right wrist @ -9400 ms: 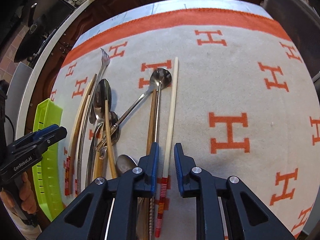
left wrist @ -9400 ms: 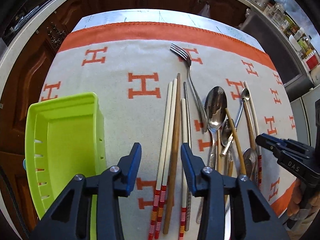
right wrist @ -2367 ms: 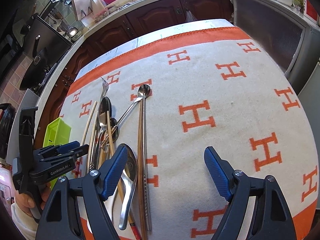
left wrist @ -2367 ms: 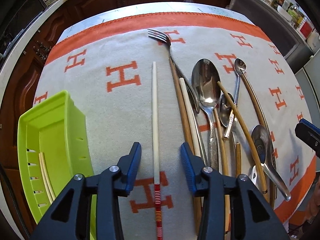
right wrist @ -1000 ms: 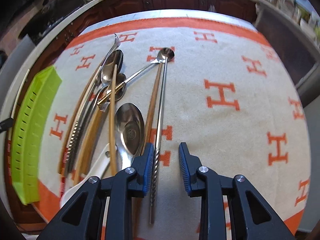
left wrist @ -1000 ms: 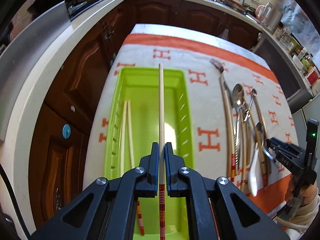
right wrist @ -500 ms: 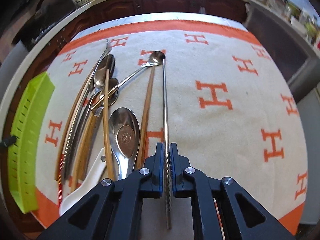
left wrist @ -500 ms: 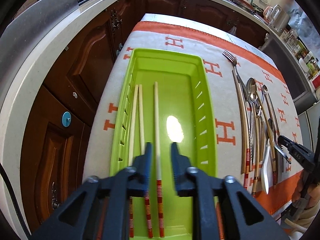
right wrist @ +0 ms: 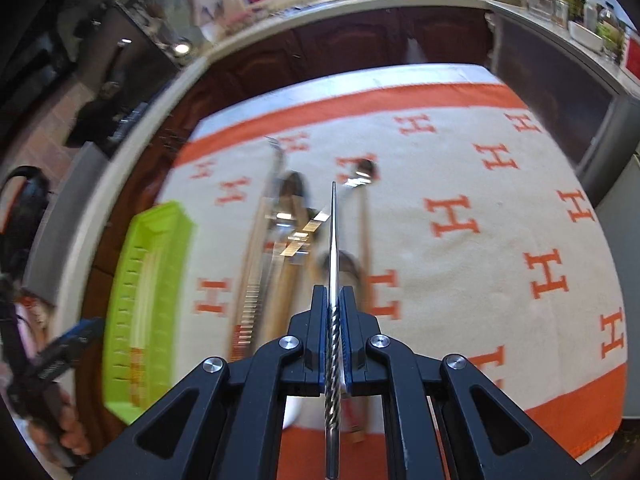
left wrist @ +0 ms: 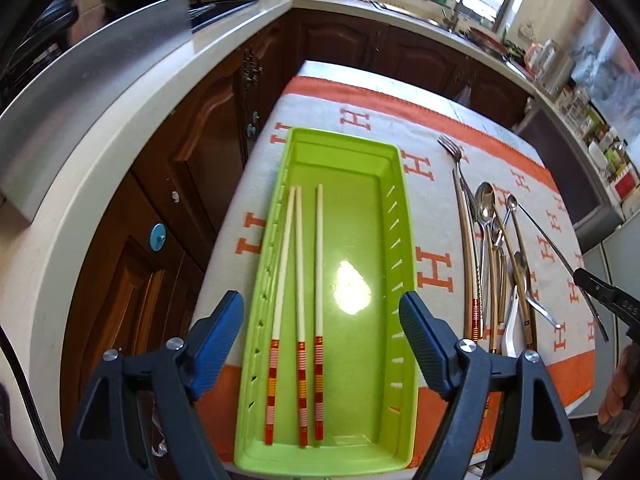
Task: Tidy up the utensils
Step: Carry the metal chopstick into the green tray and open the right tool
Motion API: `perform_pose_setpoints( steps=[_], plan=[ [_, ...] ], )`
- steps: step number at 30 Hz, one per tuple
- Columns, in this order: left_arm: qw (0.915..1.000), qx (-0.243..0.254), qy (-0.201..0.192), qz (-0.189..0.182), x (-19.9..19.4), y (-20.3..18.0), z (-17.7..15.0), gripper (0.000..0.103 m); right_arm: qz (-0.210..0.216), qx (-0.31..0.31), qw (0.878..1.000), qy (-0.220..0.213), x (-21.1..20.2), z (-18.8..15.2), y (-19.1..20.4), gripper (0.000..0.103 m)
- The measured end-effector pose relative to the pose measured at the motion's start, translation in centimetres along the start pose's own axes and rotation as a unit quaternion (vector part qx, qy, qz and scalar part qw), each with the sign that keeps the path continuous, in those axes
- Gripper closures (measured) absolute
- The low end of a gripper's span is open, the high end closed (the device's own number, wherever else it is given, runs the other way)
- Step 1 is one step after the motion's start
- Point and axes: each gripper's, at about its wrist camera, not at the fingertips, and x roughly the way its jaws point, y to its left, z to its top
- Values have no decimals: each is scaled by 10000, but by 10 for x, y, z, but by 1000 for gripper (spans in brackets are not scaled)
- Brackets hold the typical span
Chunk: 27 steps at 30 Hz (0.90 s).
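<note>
Twisted metal chopstick (right wrist: 333, 264), pinched lengthwise in the right gripper (right wrist: 333, 320), points twelve o'clock; slotted lime-green plastic basket (right wrist: 160, 216) lies at nine o'clock.

Inside the green tray (left wrist: 404, 216), three chopsticks (left wrist: 298, 276) crowd its left wall, while the floor from them to the right wall lies bare. Right of the tray a strip of cloth (left wrist: 434, 216) stays free up to the pile of utensils (left wrist: 494, 248), which blocks the way. Past that pile, away from the tray, the cloth is open to its edge.
</note>
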Motion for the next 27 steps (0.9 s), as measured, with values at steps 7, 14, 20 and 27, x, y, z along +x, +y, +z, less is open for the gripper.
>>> perform_pose_setpoints(
  steps=[7, 14, 20, 27],
  plan=[
    [9995, -61, -309, 99, -20, 14, -15, 23, 720, -483, 9962, 67, -26, -7, 78, 97],
    [9998, -2, -136, 126, -24, 21, -23, 14, 1233, -936, 9873, 362, -18, -17, 161, 97],
    [9998, -109, -99, 146, -25, 33, -28, 12, 1329, -1092, 9828, 668, 6, -26, 210, 97],
    [9982, -500, -151, 287, -27, 49, -25, 1, 1280, -595, 9864, 848, 44, -22, 223, 97]
  ],
)
